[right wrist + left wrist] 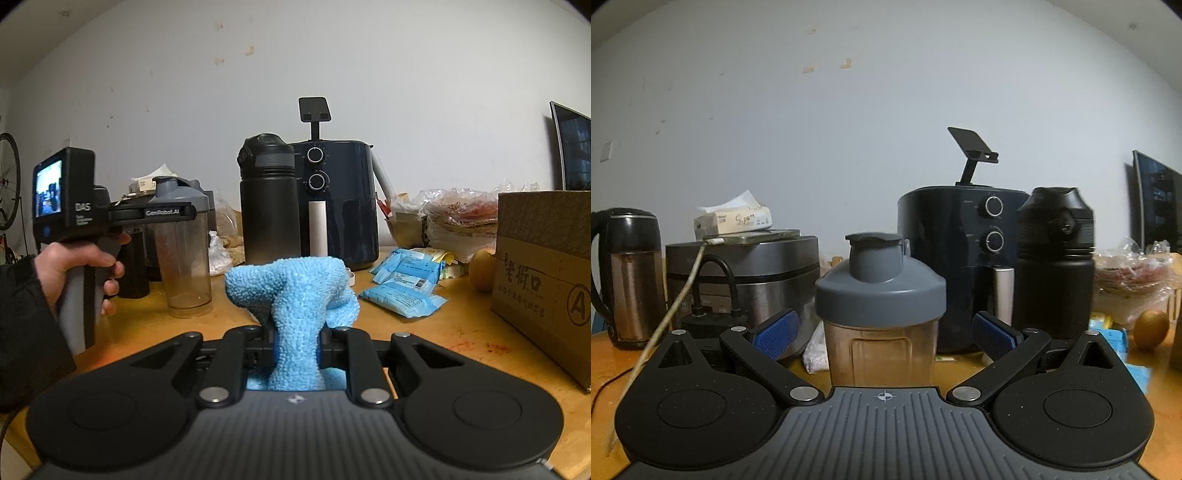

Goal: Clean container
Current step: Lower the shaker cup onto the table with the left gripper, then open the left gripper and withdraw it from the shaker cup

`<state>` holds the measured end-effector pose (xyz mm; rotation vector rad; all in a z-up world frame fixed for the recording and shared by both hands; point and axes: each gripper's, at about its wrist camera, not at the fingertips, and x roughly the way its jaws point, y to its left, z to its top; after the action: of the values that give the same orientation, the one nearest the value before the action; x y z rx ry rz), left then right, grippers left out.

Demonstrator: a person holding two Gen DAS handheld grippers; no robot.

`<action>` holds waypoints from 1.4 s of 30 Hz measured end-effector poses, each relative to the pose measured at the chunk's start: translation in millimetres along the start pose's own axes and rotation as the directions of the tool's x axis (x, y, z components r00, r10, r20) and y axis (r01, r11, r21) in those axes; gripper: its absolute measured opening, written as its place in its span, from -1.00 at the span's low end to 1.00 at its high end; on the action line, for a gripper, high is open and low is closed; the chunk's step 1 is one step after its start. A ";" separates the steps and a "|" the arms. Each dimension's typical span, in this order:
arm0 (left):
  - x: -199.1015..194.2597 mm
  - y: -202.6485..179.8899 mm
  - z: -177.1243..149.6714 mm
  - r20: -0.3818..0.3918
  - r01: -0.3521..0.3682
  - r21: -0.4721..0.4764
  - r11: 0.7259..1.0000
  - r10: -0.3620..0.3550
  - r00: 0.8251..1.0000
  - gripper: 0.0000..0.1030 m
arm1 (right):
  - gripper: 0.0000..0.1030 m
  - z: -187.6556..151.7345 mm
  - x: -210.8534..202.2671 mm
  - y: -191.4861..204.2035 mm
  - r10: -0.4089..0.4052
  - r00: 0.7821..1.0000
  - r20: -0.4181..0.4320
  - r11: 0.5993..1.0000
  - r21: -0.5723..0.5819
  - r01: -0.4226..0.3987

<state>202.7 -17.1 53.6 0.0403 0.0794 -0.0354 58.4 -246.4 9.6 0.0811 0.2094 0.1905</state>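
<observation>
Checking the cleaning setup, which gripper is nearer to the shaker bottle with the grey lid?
Left. The left gripper is open around the shaker bottle; the right gripper, clamping the blue cloth, is farther back.

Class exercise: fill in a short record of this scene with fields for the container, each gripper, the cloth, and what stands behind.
container: shaker bottle, grey lid on, upright on the wooden table
left gripper: open, pads either side of the bottle, not pressing
right gripper: shut on the blue cloth
cloth: bunched, sticking up from the jaws
behind: black flask, air fryer, kettle
cleaning: not yet begun
</observation>
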 end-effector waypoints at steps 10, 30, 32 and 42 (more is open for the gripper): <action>-48.4 2.7 8.3 0.020 -0.007 0.018 1.000 0.006 1.000 1.00 | -0.73 -0.4 -5.1 5.5 0.018 1.000 0.000 1.000 -0.005 -0.018; -112.5 6.3 2.9 -0.019 -0.027 0.008 1.000 0.027 0.999 1.00 | -0.73 1.3 -13.2 9.6 0.017 1.000 0.011 1.000 -0.016 -0.016; -118.8 8.3 1.8 -0.023 -0.025 0.000 1.000 0.025 0.999 1.00 | -0.73 1.2 -13.3 9.0 0.010 1.000 0.011 1.000 -0.017 -0.010; -139.9 9.1 -10.3 -0.046 -0.023 0.000 1.000 0.023 0.999 1.00 | -0.73 2.9 -14.0 5.7 -0.011 1.000 0.020 1.000 -0.015 0.011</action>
<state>62.9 -2.8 54.8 0.0417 0.1251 -0.0116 44.6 -243.7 15.8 0.0664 0.1889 0.1801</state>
